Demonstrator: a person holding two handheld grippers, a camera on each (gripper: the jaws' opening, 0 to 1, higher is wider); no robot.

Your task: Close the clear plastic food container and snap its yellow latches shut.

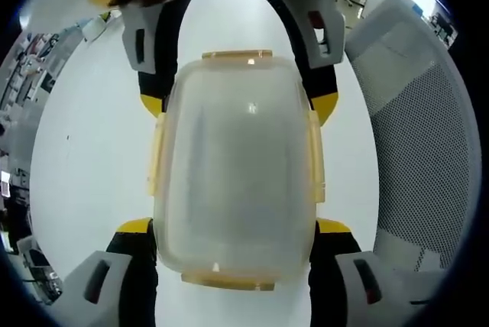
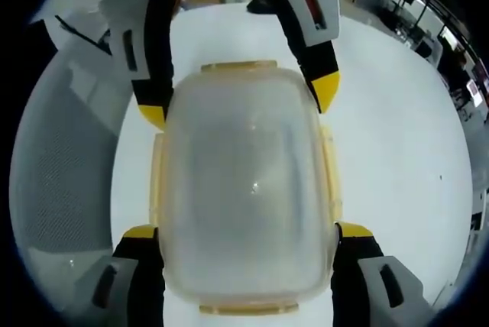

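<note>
Above white table: clear container, lid on; left gripper and right gripper each spread, jaws flanking opposite ends.

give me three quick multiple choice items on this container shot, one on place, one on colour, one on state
1. Where is the container relative to the two grippers?
A. between them
B. beside both
C. on the chair

2. What colour are its latches?
A. blue
B. yellow
C. green

3. What is the lid's state?
A. lying apart on the table
B. missing
C. sitting on the container

Key: 1 A, the left gripper and right gripper face each other across it, fingers flanking its ends. 2 B, translucent yellow tabs edge the rim. 3 C, the lid covers the top.
</note>
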